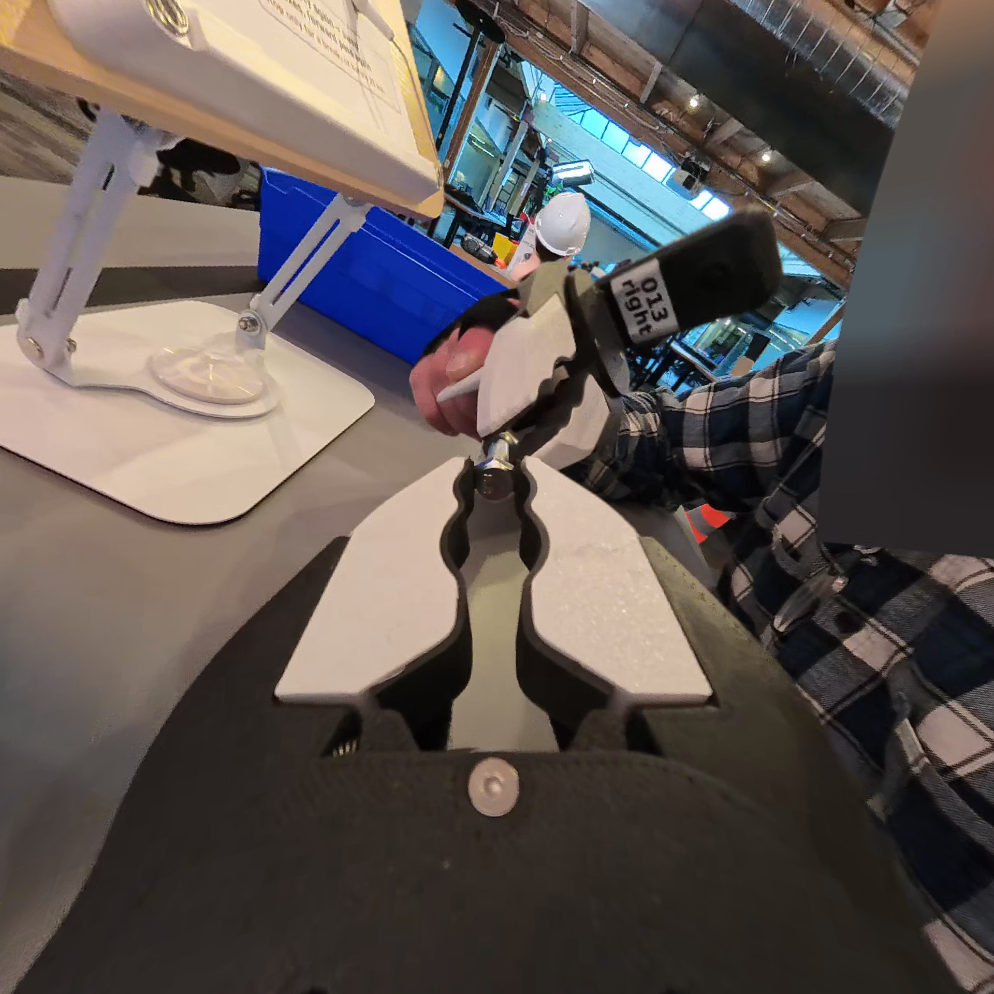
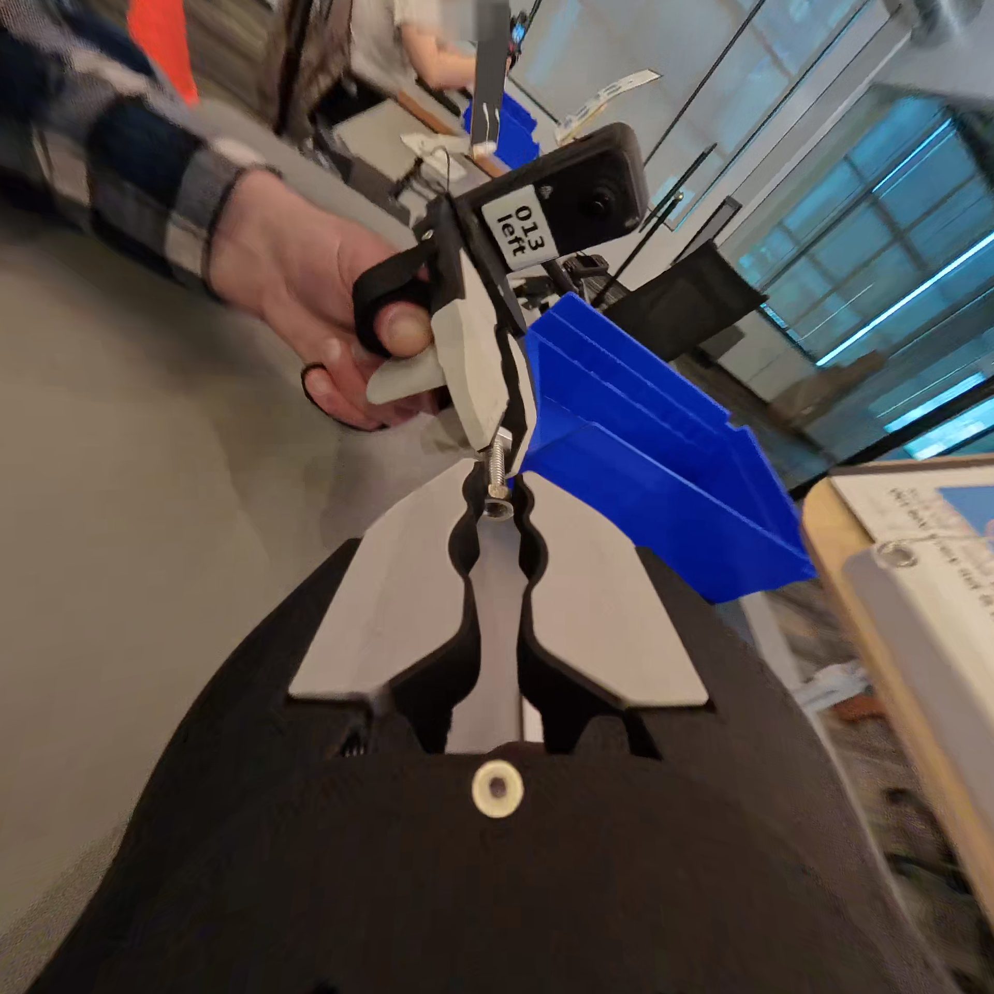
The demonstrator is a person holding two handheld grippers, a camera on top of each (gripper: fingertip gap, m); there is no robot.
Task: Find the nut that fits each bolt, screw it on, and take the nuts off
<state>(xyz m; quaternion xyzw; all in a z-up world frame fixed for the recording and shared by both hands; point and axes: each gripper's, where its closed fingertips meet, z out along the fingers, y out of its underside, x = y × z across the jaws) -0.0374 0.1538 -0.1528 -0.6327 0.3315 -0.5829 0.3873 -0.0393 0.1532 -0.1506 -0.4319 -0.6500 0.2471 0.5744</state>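
Observation:
My left gripper (image 1: 492, 473) is shut on the head end of a silver bolt (image 1: 492, 484), held above the grey table (image 1: 134, 618). The bolt's shank runs up to my right gripper (image 1: 510, 438), which meets it from above. In the right wrist view my right gripper (image 2: 497, 497) is shut on a silver nut (image 2: 497, 508) that sits on the tip of the threaded bolt (image 2: 497, 462). The bolt's head is in my left gripper (image 2: 500, 441) just beyond. The two grippers face each other tip to tip.
A blue bin (image 1: 366, 269) stands on the table behind the grippers and also shows in the right wrist view (image 2: 672, 457). A white stand (image 1: 161, 419) carries a tilted board (image 1: 301, 107). The person's plaid sleeves (image 1: 807, 538) are close by.

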